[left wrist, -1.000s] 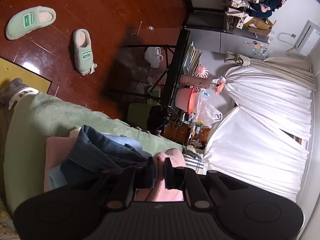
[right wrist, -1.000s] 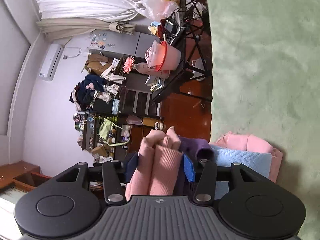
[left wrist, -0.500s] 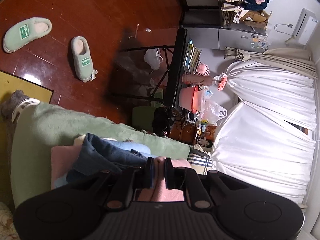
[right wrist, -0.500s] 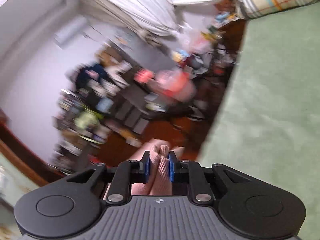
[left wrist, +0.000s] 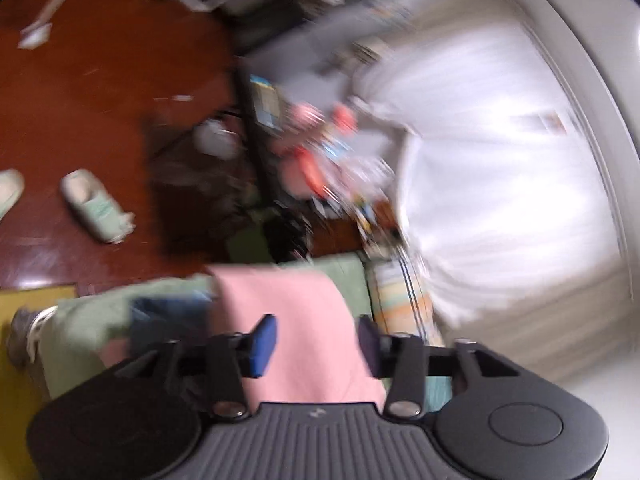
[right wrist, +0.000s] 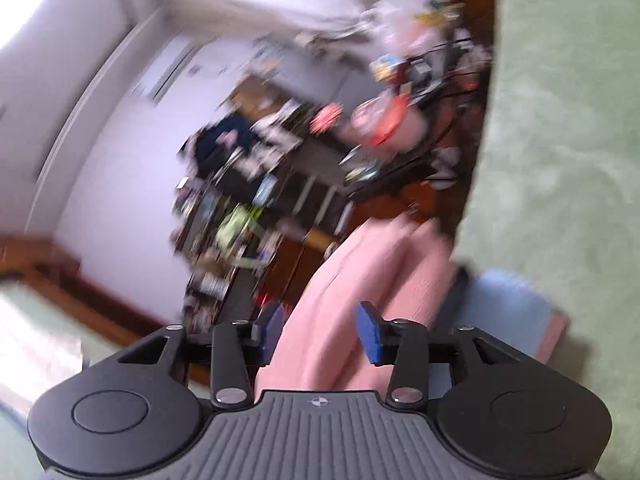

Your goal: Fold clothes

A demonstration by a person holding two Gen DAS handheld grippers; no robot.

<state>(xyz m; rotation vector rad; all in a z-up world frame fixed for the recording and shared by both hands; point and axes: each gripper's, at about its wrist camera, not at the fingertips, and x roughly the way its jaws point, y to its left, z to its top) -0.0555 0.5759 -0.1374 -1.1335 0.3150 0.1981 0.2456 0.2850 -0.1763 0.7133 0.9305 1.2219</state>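
A pink garment (left wrist: 288, 304) lies between the fingers of my left gripper (left wrist: 316, 340). Those jaws are opening and the blue pads (left wrist: 262, 344) stand apart from the cloth's sides. In the right wrist view the same pink garment (right wrist: 360, 264) runs in soft folds between the fingers of my right gripper (right wrist: 320, 332). Its jaws are opening too, with a gap at the right pad (right wrist: 370, 334). The garment rests over a pile on the green blanket (left wrist: 92, 312). Both views are motion-blurred.
Dark blue jeans (left wrist: 160, 320) lie left of the pink garment, and a folded light blue cloth (right wrist: 508, 304) lies to its right. Beyond the green blanket (right wrist: 560, 120) are a slipper (left wrist: 96, 208), a black table (left wrist: 256, 152), white curtains (left wrist: 500, 184) and cluttered shelves (right wrist: 248, 184).
Both grippers, shut on the pink garment half a second ago, now have their jaws parted. Both views have rolled and lifted, and the pink cloth now spreads wider in the left view.
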